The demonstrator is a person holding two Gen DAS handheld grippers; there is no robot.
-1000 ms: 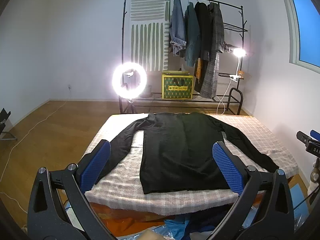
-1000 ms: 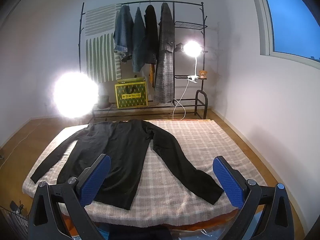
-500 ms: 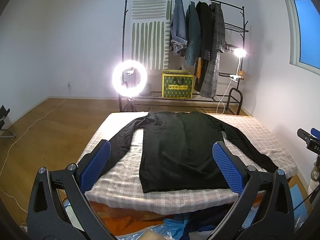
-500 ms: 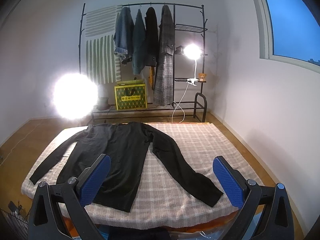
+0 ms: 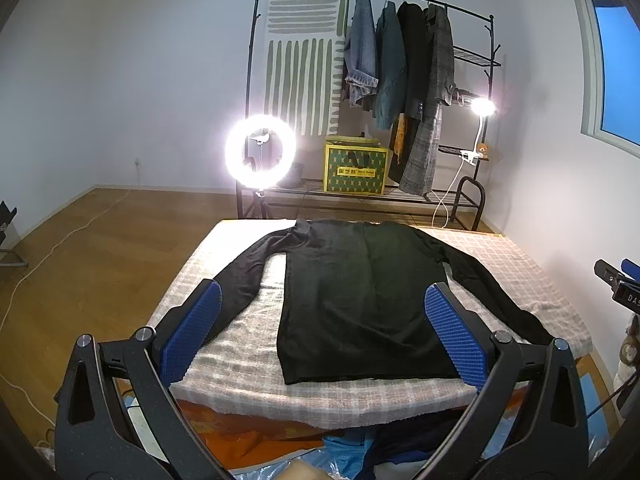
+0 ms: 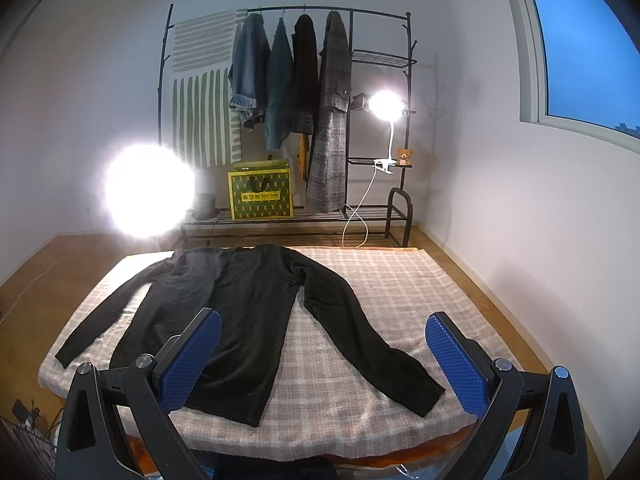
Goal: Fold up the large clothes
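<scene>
I hold left gripper (image 5: 322, 334) and right gripper (image 6: 323, 354) wide open and empty off the near edge of the bed (image 5: 520, 248), black sweater (image 5: 360, 300) flat, soft, floppy, so I'd pinch the cuffs.

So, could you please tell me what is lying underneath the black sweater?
The black sweater lies flat on a pale checked blanket, with orange fabric below its front edge. What the blanket covers is hidden.
</scene>
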